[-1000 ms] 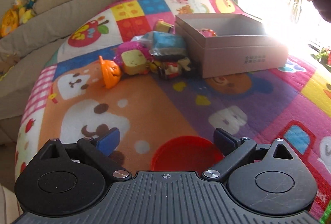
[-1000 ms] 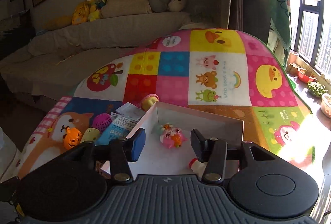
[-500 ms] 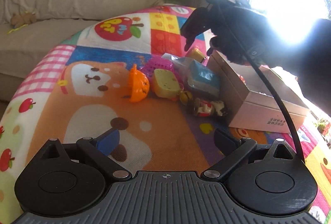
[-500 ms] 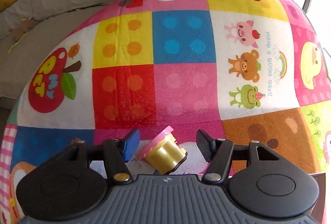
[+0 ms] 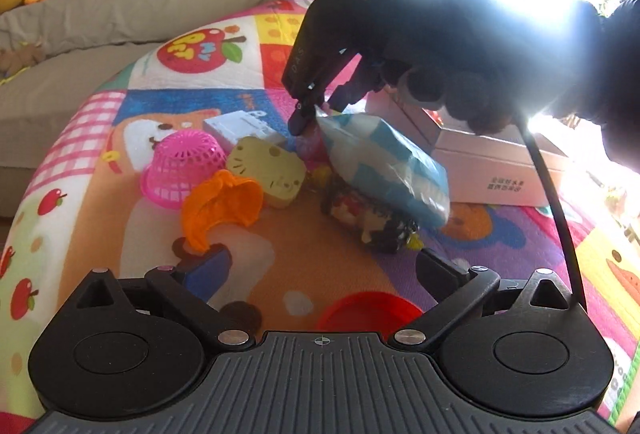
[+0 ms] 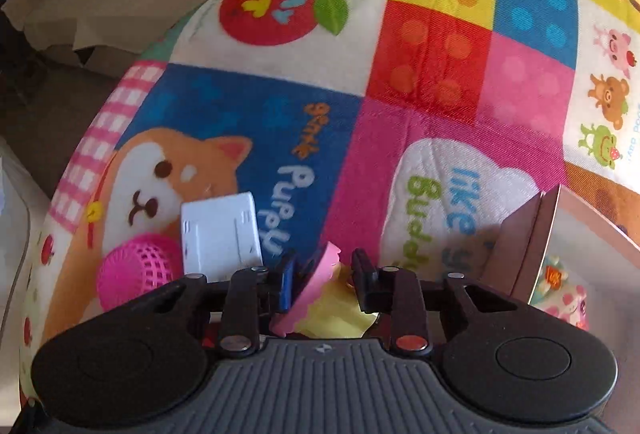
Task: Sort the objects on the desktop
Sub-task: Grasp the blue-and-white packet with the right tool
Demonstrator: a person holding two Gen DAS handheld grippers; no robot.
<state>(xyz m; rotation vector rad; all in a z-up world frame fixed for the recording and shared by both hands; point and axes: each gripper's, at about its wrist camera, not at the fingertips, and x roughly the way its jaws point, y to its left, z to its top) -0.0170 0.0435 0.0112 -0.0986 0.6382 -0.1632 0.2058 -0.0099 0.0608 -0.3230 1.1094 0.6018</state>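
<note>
The right gripper has just been closing and now pinches a small yellow toy cupcake with a pink scalloped top, low over the colourful cartoon-print play mat, left of the open pink cardboard box. The left gripper hangs open and empty near the toy pile: an orange plastic pumpkin and a blue-and-white plastic packet.

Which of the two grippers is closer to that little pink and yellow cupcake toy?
Right. The right gripper has its jaws closed on the cupcake toy, having just been closing. The left gripper hangs open over the play mat, well short of the toy pile.
</note>
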